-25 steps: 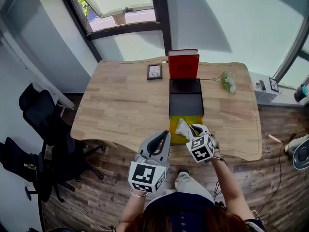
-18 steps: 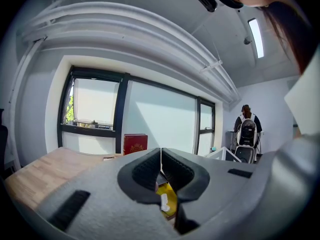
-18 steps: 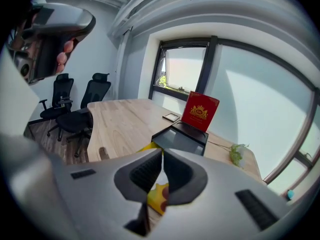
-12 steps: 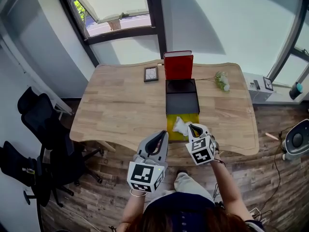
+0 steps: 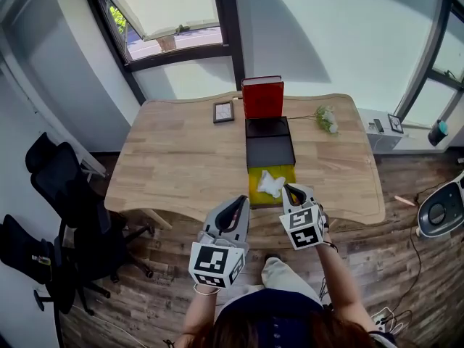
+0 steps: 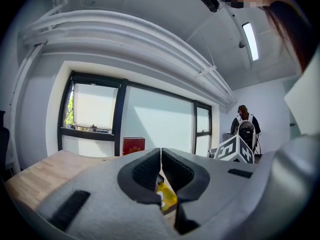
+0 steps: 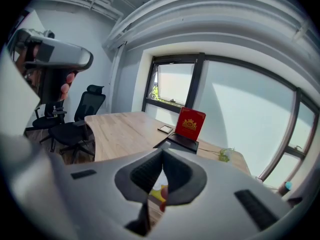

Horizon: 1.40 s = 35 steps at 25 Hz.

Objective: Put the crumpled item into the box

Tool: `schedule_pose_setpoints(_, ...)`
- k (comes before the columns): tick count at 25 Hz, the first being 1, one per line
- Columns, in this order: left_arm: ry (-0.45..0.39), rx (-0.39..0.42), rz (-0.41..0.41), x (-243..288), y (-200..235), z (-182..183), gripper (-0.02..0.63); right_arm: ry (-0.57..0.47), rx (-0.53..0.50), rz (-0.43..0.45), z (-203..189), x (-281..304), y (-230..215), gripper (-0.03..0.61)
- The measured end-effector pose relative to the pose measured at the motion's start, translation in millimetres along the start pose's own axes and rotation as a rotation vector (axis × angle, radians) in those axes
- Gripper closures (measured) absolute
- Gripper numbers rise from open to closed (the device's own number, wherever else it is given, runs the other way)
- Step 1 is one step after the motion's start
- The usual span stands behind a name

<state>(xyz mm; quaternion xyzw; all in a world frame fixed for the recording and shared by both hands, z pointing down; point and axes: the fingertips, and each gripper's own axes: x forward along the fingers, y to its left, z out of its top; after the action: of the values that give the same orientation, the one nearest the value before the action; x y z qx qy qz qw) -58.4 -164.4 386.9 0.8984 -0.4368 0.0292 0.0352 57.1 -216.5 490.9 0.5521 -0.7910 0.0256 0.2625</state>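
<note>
A white crumpled item (image 5: 272, 183) lies on the yellow tray (image 5: 255, 193) at the table's front edge. Just behind it stands the open black box (image 5: 270, 151), its red lid (image 5: 262, 97) upright at the far end. My right gripper (image 5: 289, 188) is shut and empty, its tip just right of the crumpled item. My left gripper (image 5: 238, 201) is shut and empty, off the table's edge, left of the tray. In the left gripper view the jaws (image 6: 161, 151) meet, with the tray (image 6: 168, 197) below. In the right gripper view the jaws (image 7: 163, 154) touch, with the red lid (image 7: 190, 125) ahead.
A small framed picture (image 5: 223, 112) lies left of the red lid, and a sprig of flowers (image 5: 324, 119) lies to its right. A black office chair (image 5: 51, 176) stands left of the wooden table (image 5: 174, 158). A person (image 6: 245, 120) stands far off in the left gripper view.
The head camera has shifted a little. The crumpled item now lies slightly farther from my right gripper's tip, more fully on the yellow tray. Both grippers stay by the front edge.
</note>
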Motion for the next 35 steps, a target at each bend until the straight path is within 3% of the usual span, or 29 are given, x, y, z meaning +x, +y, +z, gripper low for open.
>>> schedule_pose_setpoints(16, -0.031, 0.014, -0.014, -47.4, -15.9, 3.5, 0.584, -0.150, 0.080, -0.074, 25.3, -70.1, 17.5, 0.553)
schedule_pose_setpoints(35, -0.053, 0.009, -0.032, -93.2, -34.5, 0.3, 0.584, -0.294, 0.094, -0.139, 47.9, -148.7, 38.4, 0.554)
